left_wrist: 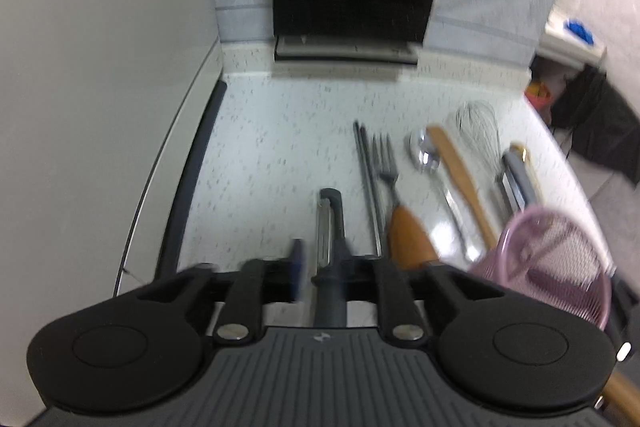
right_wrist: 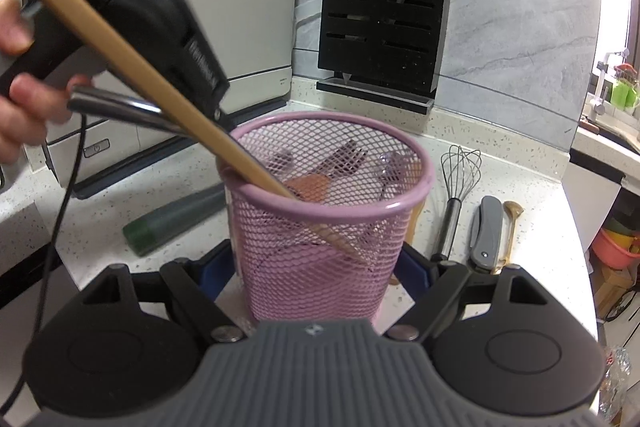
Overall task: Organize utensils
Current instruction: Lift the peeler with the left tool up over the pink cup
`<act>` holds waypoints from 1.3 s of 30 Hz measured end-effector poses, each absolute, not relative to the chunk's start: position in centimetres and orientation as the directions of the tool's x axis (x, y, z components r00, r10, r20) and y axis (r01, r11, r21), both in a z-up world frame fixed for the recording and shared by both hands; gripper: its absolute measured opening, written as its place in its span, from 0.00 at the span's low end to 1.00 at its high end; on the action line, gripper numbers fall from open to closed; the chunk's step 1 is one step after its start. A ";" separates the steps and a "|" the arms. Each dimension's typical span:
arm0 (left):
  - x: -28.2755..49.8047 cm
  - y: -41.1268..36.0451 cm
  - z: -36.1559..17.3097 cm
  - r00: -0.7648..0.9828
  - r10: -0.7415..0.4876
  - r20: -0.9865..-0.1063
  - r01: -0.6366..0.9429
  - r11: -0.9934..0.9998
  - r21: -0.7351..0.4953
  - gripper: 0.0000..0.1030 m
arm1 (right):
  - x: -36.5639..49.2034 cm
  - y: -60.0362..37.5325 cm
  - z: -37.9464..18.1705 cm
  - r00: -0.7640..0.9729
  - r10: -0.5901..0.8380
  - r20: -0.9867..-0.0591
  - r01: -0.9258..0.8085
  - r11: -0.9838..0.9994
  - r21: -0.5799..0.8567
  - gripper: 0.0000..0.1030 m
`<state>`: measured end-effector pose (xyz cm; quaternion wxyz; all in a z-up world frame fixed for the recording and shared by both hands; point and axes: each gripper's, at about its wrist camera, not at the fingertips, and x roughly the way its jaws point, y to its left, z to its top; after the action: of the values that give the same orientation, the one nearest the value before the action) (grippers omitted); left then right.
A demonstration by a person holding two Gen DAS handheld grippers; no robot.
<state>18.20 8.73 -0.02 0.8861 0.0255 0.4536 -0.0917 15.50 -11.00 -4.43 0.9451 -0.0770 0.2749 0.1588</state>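
A pink mesh basket (right_wrist: 320, 227) stands on the counter, and my right gripper (right_wrist: 316, 267) is shut on it, a blue pad against each side. A long wooden handle (right_wrist: 120, 43) and a metal handle (right_wrist: 120, 107) lean out of the basket to the left. My left gripper (left_wrist: 322, 263) hovers over a grey peeler (left_wrist: 332, 227), which shows between its open fingers; the left pad (left_wrist: 298, 259) stands apart from it. In the right wrist view the left gripper (right_wrist: 200, 75) hangs in a hand at the basket's upper left. The basket (left_wrist: 552, 267) appears at the left wrist view's right edge.
Chopsticks (left_wrist: 368, 187), a wooden-handled fork (left_wrist: 404, 235), a spoon (left_wrist: 426, 151), a wooden spatula (left_wrist: 460, 175), a whisk (right_wrist: 460, 179) and a folding knife (right_wrist: 486, 231) lie in a row. A black knife block (right_wrist: 384, 11) stands at the wall, a white appliance (right_wrist: 224, 27) to the left.
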 end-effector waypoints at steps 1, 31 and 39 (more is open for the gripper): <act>17.9 8.6 -0.3 0.564 -0.125 -0.816 0.192 0.981 -0.018 0.51 | 15.5 -11.0 -4.4 0.798 0.258 -0.545 -0.343 0.938 -0.057 0.80; 16.1 9.3 0.6 0.573 -0.135 -0.809 0.180 0.983 -0.036 0.21 | 15.7 -11.0 -4.4 0.797 0.258 -0.546 -0.342 0.938 -0.056 0.80; 16.5 9.4 2.0 0.607 -0.187 -0.773 0.194 0.977 -0.084 0.21 | 15.7 -11.1 -4.4 0.797 0.259 -0.546 -0.343 0.938 -0.056 0.80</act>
<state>16.52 9.42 2.02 0.8963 0.0044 0.4306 -0.1063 15.72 -11.09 -4.44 0.9447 -0.0764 0.2762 0.1593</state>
